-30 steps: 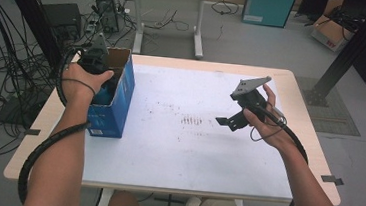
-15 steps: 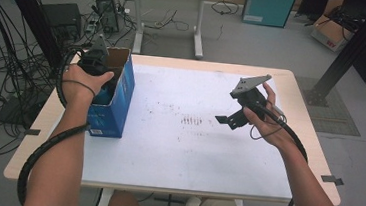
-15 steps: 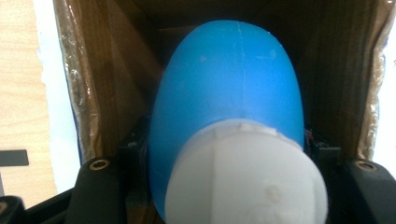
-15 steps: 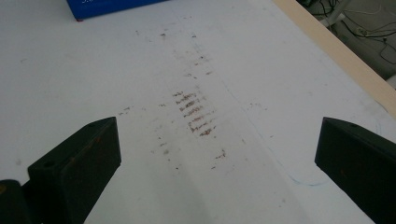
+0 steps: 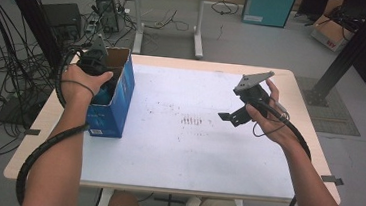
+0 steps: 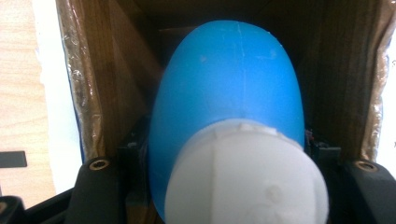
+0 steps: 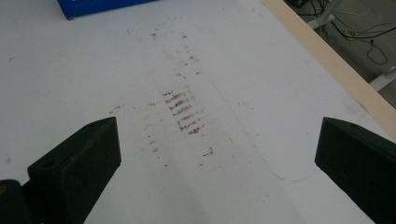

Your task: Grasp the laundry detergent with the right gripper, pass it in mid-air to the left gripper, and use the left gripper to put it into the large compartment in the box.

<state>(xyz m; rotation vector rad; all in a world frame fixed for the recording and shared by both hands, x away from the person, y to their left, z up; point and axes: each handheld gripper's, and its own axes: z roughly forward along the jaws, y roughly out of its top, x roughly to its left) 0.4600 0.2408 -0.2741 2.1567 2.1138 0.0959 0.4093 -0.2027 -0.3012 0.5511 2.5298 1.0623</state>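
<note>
The left gripper (image 5: 95, 64), inside the open blue cardboard box (image 5: 117, 100) at the white table (image 5: 177, 147) left edge, clamps a blue plastic bottle with white cap (image 6: 229, 116), while the right gripper (image 7: 217, 163) hovers wide open, empty, above the stained tabletop.

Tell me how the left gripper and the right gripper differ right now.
The left gripper reaches into the open blue box at the table's left edge; the right gripper hangs over the bare white tabletop. The left gripper is closed on a blue and white bottle; the right gripper stands wide open and holds nothing. Both are black, hand-held, and trail a cable.
</note>
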